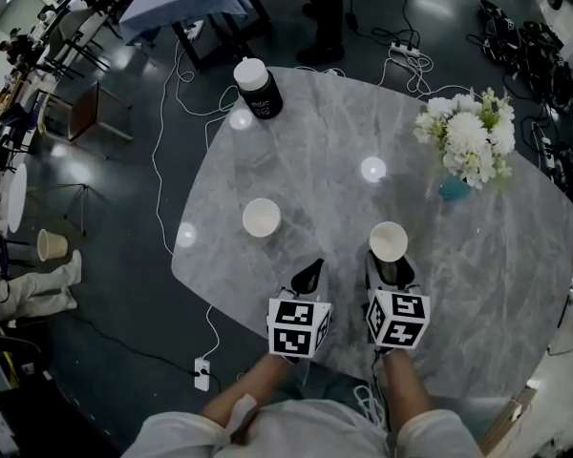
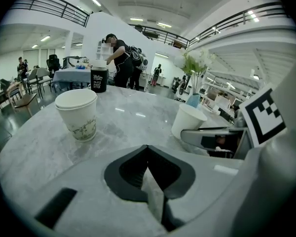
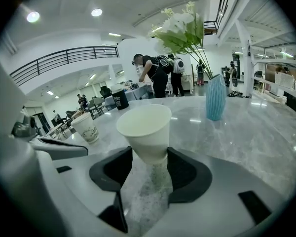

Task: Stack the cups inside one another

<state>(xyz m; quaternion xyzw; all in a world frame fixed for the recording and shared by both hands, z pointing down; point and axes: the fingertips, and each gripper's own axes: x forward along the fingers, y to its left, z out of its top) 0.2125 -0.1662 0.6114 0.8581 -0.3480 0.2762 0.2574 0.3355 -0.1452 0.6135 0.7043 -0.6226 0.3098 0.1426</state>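
The right gripper [image 3: 149, 158] squeezes a plain white paper cup [image 3: 144, 126], upright, near the grey marble table's [image 1: 306, 141] front edge. The left gripper [image 2: 148, 154] is shut tight, empty.

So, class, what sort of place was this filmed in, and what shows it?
Probably a large open hall in an office or lab building: a railed upper gallery overhead, cables and a power strip on the dark floor, and a person at another table.

Big open lab/office hall w/ mezzanine railings [image 3: 64, 58], ceiling strip lights [image 2: 96, 1], cables [image 1: 160, 179] trailing across dark floor [image 1: 124, 284], gear-cluttered desks [image 1: 38, 46].
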